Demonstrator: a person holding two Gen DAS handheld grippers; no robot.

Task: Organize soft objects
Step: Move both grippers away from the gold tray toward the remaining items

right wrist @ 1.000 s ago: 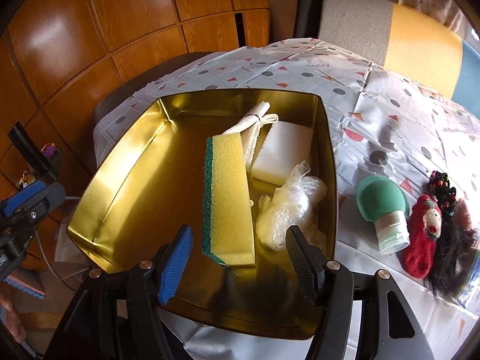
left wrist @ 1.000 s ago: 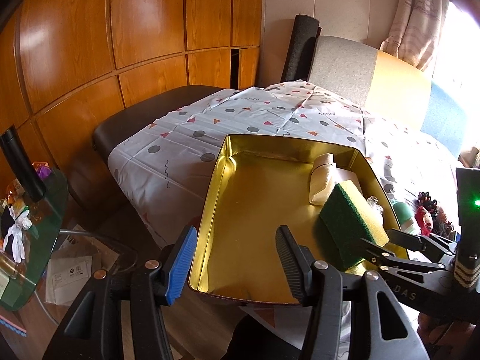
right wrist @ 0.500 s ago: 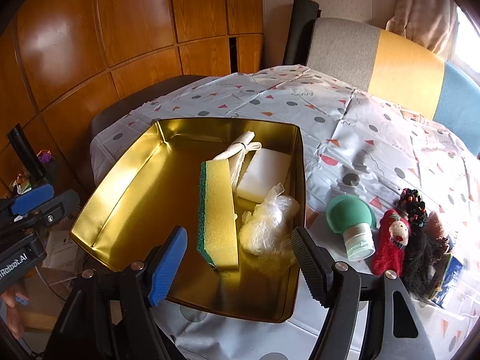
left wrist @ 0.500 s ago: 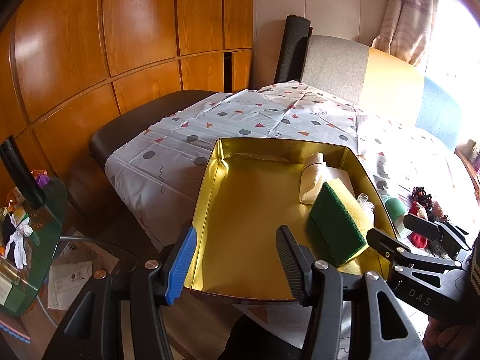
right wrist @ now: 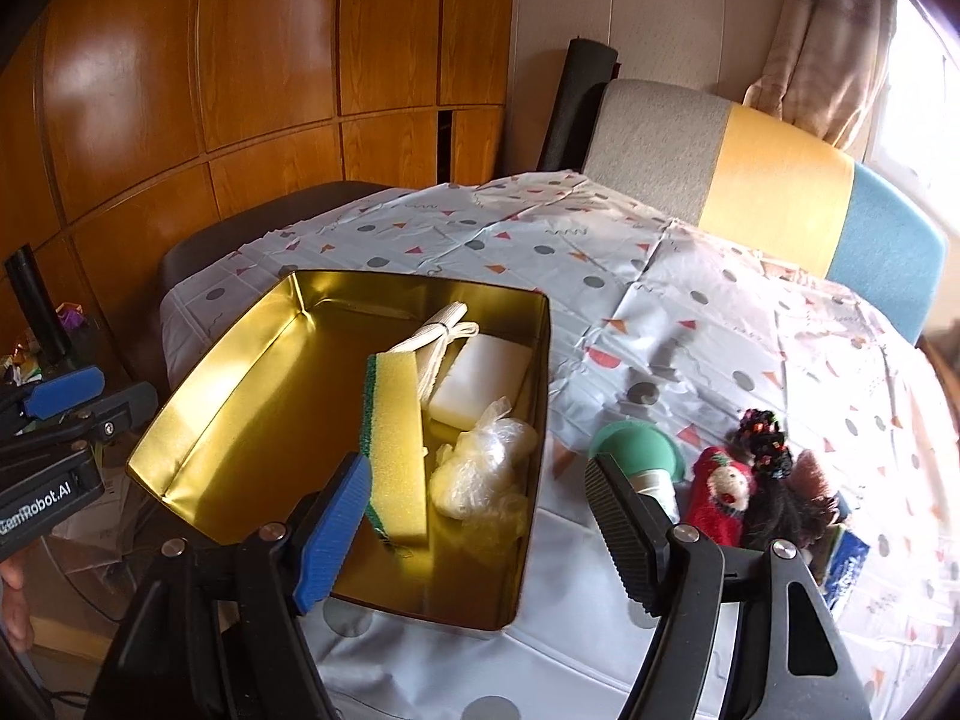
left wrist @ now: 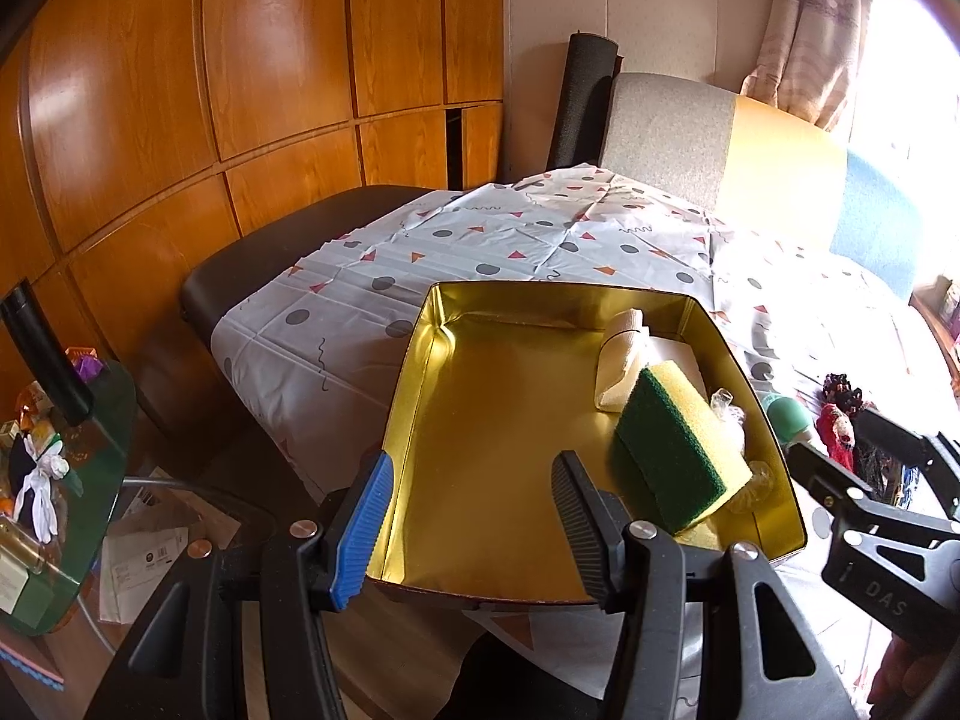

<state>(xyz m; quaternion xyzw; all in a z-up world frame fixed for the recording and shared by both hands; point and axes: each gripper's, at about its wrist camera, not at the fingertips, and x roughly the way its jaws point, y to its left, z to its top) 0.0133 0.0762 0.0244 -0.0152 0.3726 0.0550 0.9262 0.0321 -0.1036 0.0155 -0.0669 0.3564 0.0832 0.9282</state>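
Note:
A gold metal tin (right wrist: 198, 396) lies on the patterned tablecloth. Inside it a yellow sponge with a green scrub face (right wrist: 393, 438) stands on edge, next to a rolled cream band (right wrist: 441, 330), a white block (right wrist: 483, 378) and a crumpled clear plastic bag (right wrist: 480, 468). My right gripper (right wrist: 477, 465) hovers above the tin's near right corner, open, with nothing between its pads. My left gripper (left wrist: 471, 462) is open and empty at the tin's near edge (left wrist: 414, 390), and the sponge (left wrist: 678, 450) lies to its right.
On the cloth right of the tin are a green-topped bottle (right wrist: 636, 450), a red doll-faced sock (right wrist: 720, 492), dark hair ties (right wrist: 762, 438) and a blue packet (right wrist: 846, 564). A striped cushion (right wrist: 774, 192) backs the table. A cluttered glass side table (left wrist: 60, 480) stands at the left.
My right gripper has drawn back and up from the tin, its jaws a little wider. The sponge stays on edge inside. The left gripper has hardly moved.

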